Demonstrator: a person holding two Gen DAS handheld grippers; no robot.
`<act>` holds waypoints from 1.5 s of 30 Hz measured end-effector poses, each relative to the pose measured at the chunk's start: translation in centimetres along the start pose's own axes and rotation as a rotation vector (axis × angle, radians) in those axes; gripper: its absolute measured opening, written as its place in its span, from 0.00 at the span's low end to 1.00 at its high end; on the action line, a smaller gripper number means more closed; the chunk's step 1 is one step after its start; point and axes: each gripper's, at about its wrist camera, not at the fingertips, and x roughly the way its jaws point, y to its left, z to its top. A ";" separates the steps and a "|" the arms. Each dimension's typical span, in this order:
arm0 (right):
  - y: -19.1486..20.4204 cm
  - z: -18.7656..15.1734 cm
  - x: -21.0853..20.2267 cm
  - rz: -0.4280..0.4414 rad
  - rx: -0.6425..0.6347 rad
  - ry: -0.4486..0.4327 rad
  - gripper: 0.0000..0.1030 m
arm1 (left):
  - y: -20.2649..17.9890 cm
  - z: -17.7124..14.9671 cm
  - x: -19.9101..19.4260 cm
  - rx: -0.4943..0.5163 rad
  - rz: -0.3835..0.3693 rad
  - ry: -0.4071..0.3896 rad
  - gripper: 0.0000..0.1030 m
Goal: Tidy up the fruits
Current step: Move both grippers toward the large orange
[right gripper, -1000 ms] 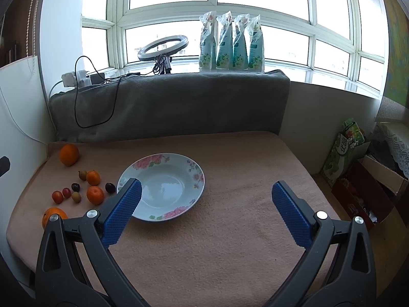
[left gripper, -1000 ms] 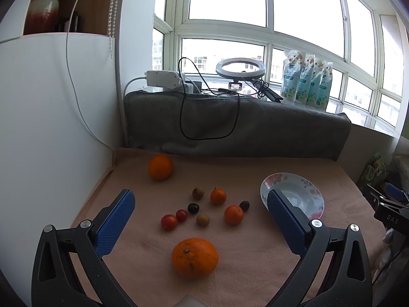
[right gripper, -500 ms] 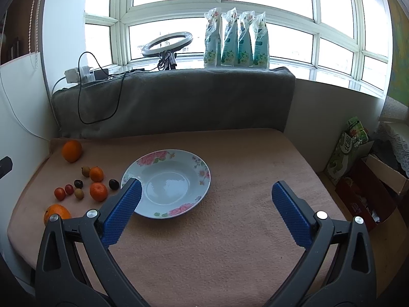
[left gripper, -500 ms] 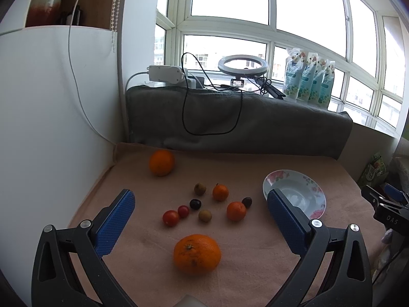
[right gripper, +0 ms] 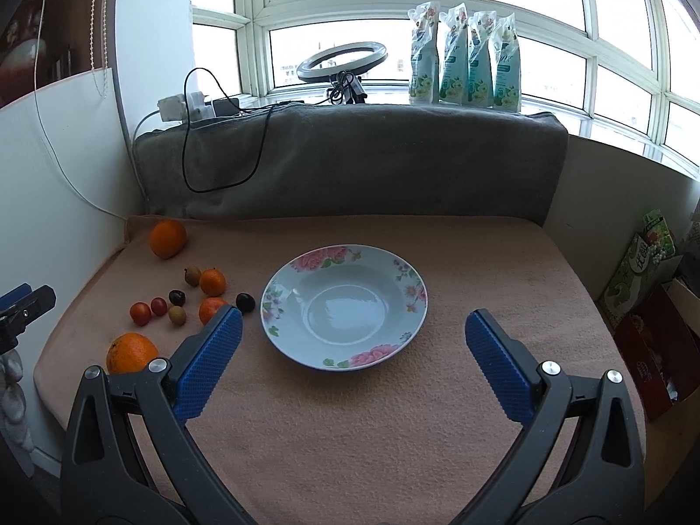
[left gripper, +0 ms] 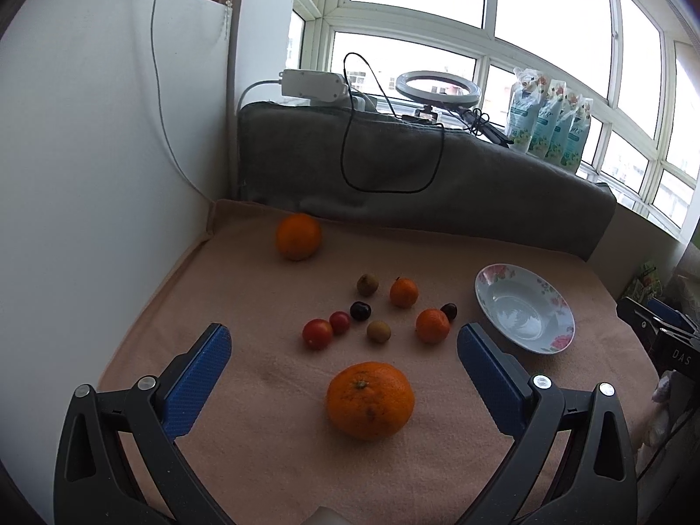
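Observation:
A large orange [left gripper: 369, 399] lies on the pink cloth just ahead of my open, empty left gripper [left gripper: 343, 350]; it also shows in the right wrist view [right gripper: 131, 352]. Beyond it lie two small tangerines [left gripper: 432, 325], two cherry tomatoes [left gripper: 317, 333], dark cherries [left gripper: 360, 310] and small brown fruits [left gripper: 378, 330]. A second orange [left gripper: 298, 236] sits at the back left. An empty floral plate [right gripper: 344, 306] stands right of the fruits. My right gripper [right gripper: 350, 341] is open and empty, hovering over the plate's near rim.
A grey blanket-covered ledge [right gripper: 350, 162] bounds the back, with a black cable, power strip [left gripper: 313, 84], ring light [right gripper: 341, 57] and several pouches [right gripper: 466, 61]. A white panel [left gripper: 96, 175] walls the left. Boxes [right gripper: 647, 288] stand on the floor to the right.
Both grippers have moved forward and tilted down slightly; the fruits and the plate appear closer. Nothing on the cloth has moved.

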 end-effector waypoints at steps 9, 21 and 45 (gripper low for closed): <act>2.8 -0.6 3.9 0.217 -0.005 0.133 1.00 | 2.2 -3.7 2.5 -0.070 -0.036 0.127 0.93; 7.6 -1.7 9.4 0.478 0.010 0.355 1.00 | 2.5 -6.3 4.7 -0.137 -0.162 0.247 0.84; 14.8 -3.1 14.9 0.689 0.036 0.616 0.86 | 2.3 -7.0 7.6 -0.178 -0.269 0.336 0.66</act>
